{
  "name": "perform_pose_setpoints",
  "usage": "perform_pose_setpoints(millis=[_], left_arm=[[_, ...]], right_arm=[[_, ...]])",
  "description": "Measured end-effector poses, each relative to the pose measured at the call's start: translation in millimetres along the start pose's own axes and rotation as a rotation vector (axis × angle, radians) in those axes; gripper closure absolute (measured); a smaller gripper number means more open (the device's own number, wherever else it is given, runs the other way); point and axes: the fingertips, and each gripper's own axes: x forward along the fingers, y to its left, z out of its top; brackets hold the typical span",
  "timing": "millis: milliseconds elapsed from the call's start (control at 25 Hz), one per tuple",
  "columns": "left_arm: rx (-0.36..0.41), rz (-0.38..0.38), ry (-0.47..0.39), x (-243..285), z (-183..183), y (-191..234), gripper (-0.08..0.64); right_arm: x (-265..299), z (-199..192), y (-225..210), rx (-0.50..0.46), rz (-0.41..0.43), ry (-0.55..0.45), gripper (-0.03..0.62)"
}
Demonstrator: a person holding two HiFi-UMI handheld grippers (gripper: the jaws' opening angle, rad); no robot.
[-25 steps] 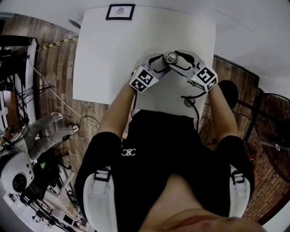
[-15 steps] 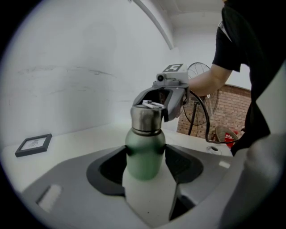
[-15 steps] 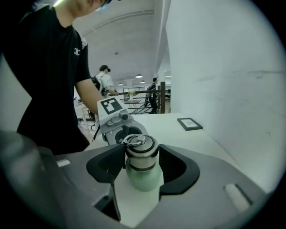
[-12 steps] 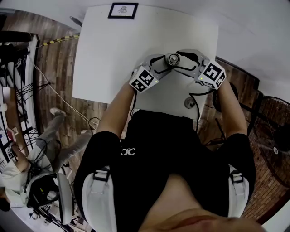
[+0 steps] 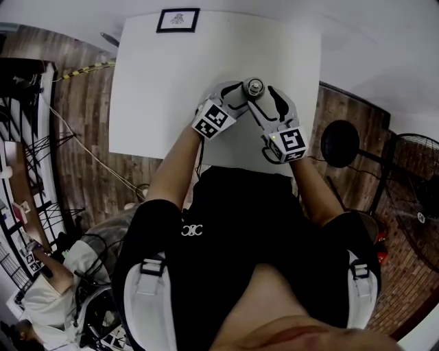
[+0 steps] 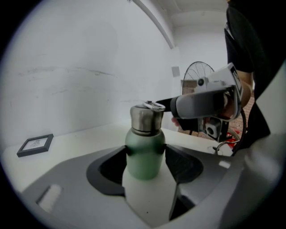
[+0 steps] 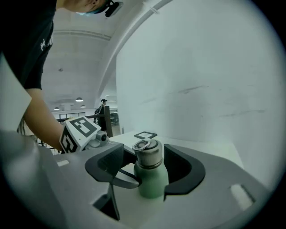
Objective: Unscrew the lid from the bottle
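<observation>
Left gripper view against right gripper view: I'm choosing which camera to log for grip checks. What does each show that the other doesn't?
Only the left gripper view: the left gripper clamped on the bottle at its green body, and a fan behind. Only the right gripper view: the right gripper with its jaws opening, one on each side of the lid, not clearly pressing it, plus the left gripper's marker cube. Both: the upright bottle with its lid on, the table and the framed card.

The white bench (image 5: 158, 89) stands on a wood-plank floor (image 5: 82, 137). A small dark-framed card (image 5: 178, 19) lies flat at its far edge. A green bottle (image 6: 144, 152) stands upright nearer the bench's near edge, well apart from the card.
</observation>
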Motion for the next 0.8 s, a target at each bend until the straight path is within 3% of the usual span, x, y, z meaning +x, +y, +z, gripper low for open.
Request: perform_pose_setpoints(millis=[160, 360, 560, 680, 800], left_arm=[[-0.004, 0.008, 0.005, 1, -1, 0, 0.238], [-0.003, 0.017, 0.007, 0, 0, 0, 0.238], [-0.003, 0.017, 0.007, 0, 0, 0, 0.238], [-0.001, 0.013, 0.005, 0, 1, 0, 0.238], [-0.002, 0.010, 0.002, 0, 0, 0, 0.238]], right_arm=[[8, -8, -6, -0.002, -0.150, 0.004, 0.327], [24, -12, -8, 0.029, -0.149, 0.012, 0.330], [28, -13, -10, 0.006, -0.103, 0.037, 0.337], [27, -14, -11, -0.073, -0.062, 0.054, 0.342], [27, -21, -10, -0.125, 0.045, 0.070, 0.351]])
